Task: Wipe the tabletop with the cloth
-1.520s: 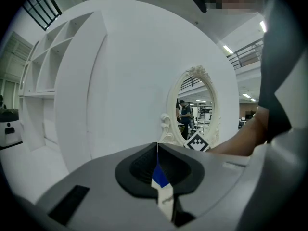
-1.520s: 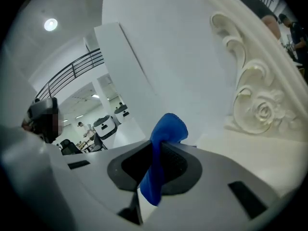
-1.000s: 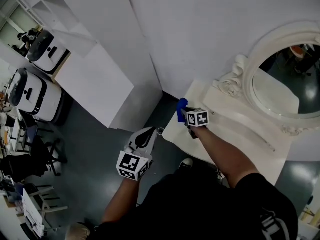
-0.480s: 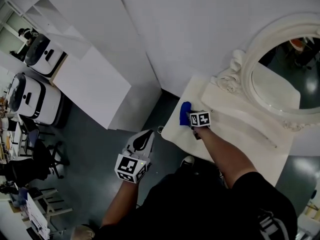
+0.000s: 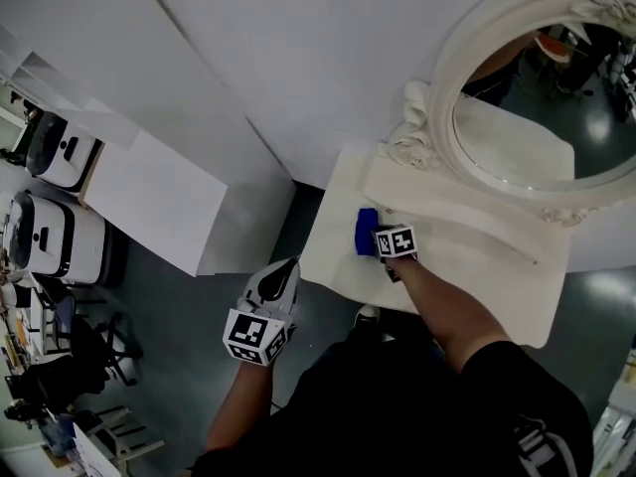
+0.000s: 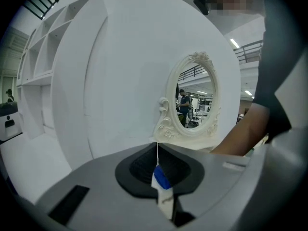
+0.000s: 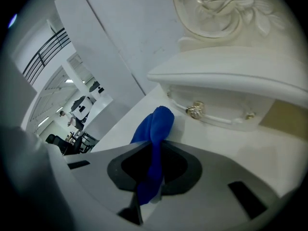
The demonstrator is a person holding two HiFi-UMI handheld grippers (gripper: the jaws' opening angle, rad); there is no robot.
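- Jaws of the right gripper [image 7: 154, 141] pinch one blue cloth [image 7: 156, 121]. The soft, crumpled fabric bunches out past the tips onto the tabletop [image 7: 231, 143].
- Jaws of the left gripper [image 6: 157, 146] are pressed together along a thin seam, holding nothing from the table.
- In the head view, the cloth [image 5: 367, 232] sits at 10 o'clock from the right gripper [image 5: 378, 238], near the table's 9 o'clock edge.
- One smooth, cream tabletop [image 5: 333, 246] carries one oval mirror [image 5: 437, 78] in a carved frame with scrolls and a rose, at 1 o'clock from the cloth.
- Two small round knobs [image 7: 195, 110] stud the drawer front under the mirror's base.
- Bare surface runs toward 4 o'clock from the cloth, along the front of that base.
- At 8 o'clock from the cloth, the left gripper [image 5: 281, 271] hangs off the table, over the dark floor [image 5: 189, 296].
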